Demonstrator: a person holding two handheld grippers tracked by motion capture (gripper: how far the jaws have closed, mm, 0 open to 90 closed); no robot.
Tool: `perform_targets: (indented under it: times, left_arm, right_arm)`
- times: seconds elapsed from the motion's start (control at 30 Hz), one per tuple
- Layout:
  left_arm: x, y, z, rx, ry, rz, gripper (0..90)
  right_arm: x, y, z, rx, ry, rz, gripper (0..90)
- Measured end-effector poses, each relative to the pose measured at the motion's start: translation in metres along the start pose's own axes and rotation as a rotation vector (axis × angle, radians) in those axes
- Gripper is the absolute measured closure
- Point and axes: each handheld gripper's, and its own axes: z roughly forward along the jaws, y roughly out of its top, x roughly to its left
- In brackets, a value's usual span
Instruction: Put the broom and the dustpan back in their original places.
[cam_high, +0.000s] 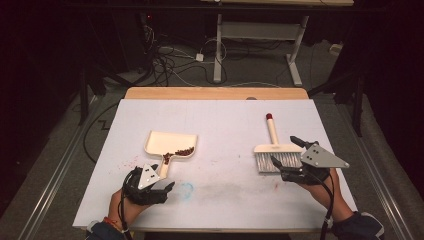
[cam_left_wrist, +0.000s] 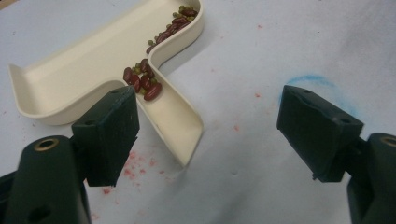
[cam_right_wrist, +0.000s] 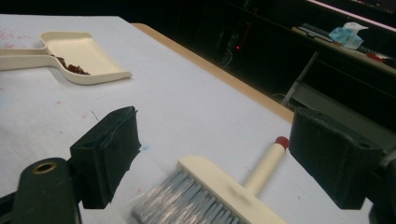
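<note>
Beans (cam_high: 184, 151) sit in the dustpan (cam_high: 170, 144), brush (cam_high: 274, 150) lies near the desk's right edge, both grippers (cam_high: 159, 192) (cam_high: 289, 172) released, so lifting the pan looks next

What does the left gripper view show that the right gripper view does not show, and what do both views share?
Left gripper view alone: small green beans among the red ones, and a blue chalky ring on the sheet. Right gripper view alone: a cream hand brush with grey bristles and a red-tipped handle, blurred. Both: the cream plastic dustpan holding dark red beans, the white table sheet, and open jaws.
</note>
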Motion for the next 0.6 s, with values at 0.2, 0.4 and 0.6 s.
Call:
perform_targets:
  times: [0.2,0.4,0.6]
  left_arm:
    - [-0.001,0.001,0.000,-0.002,-0.004,0.008,20.5]
    - [-0.001,0.001,0.000,0.004,0.001,0.007,20.5]
    - [0.000,0.001,0.000,0.001,0.001,0.001,19.3]
  right_arm:
    - [0.002,-0.010,-0.007,-0.003,0.000,-0.021,16.3]
    - [0.003,-0.020,-0.011,0.012,0.001,-0.028,16.3]
    - [0.003,-0.030,-0.015,0.014,0.009,-0.020,16.3]
